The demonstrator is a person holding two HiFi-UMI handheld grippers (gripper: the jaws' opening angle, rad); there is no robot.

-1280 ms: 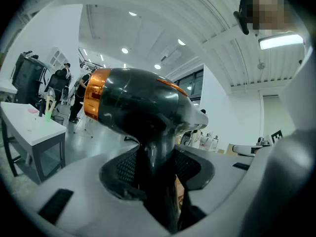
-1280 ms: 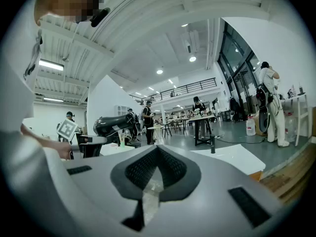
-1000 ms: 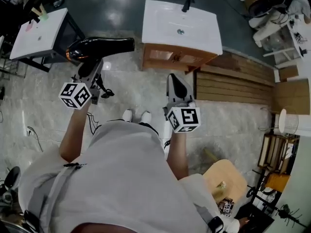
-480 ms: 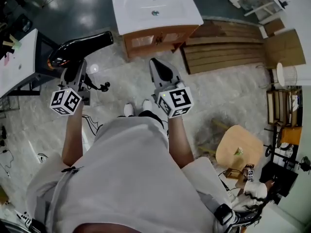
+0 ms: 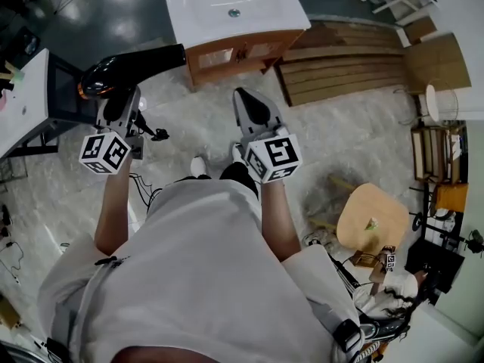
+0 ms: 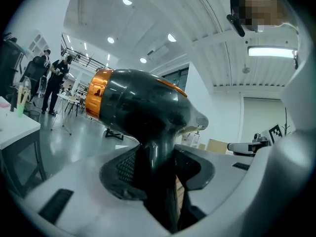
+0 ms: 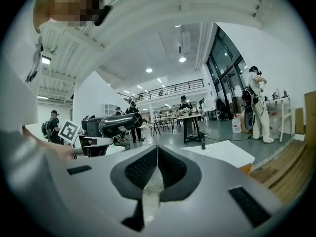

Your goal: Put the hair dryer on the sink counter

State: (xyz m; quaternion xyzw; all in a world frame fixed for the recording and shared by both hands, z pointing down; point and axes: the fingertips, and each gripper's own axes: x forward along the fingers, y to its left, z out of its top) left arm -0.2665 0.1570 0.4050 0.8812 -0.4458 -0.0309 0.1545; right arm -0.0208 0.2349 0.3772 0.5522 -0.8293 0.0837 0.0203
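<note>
**Left tool** (image 6: 157,168): jaws partly apart and clamped on the handle (image 6: 157,181) of the dryer (image 6: 138,107), with a pad pressed to each side. The low grip on the handle left the body riding above the jaws, barrel level and crosswise. The orange rear ring lay to the left and the nozzle to the right. This hold probably kept the barrel free to be laid down flat.

**Right tool** (image 7: 157,157): jaws together, nothing between them. It was held level beside the left tool (image 5: 119,106) and well apart from the dryer (image 7: 118,123). It looked idle, as one grip sufficed for the carry.

**Dryer** (image 5: 130,70): in the air over the floor (image 5: 189,127), touching no counter.

**Sink counter** (image 5: 283,17): ahead of both tools and to the right of the dryer, not yet reached. It had a white top with a basin (image 5: 227,2) and a dark tap, set on a wooden cabinet (image 5: 242,51). The flat margin beside the basin seemed the likeliest landing place.

**Other items**: a second white counter (image 5: 23,104) at the left edge, nearer the dryer. Planks (image 5: 340,70) lay on the floor at right, with a stool (image 5: 370,221) behind them.
</note>
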